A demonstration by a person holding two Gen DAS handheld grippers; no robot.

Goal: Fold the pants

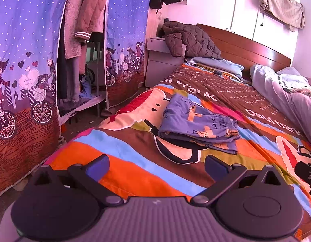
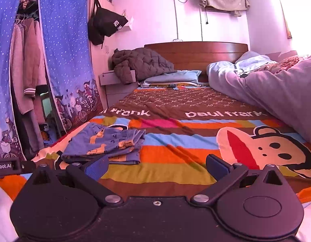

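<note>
The blue patterned pants [image 1: 197, 124] lie folded in a flat stack on the striped bedspread [image 1: 125, 149]. They also show in the right wrist view [image 2: 107, 144], left of centre. My left gripper [image 1: 156, 166] is open and empty, held short of the pants, which lie ahead and slightly right. My right gripper [image 2: 156, 166] is open and empty; the pants lie ahead to its left, just past the left fingertip. Part of the other gripper shows at the left edge of the right wrist view [image 2: 8, 166].
A rumpled grey quilt [image 2: 276, 94] fills the bed's right side. A brown jacket [image 2: 141, 63] and pillow [image 2: 173, 77] lie at the wooden headboard [image 2: 197, 50]. A fabric wardrobe [image 1: 24, 60] with hanging clothes stands left of the bed.
</note>
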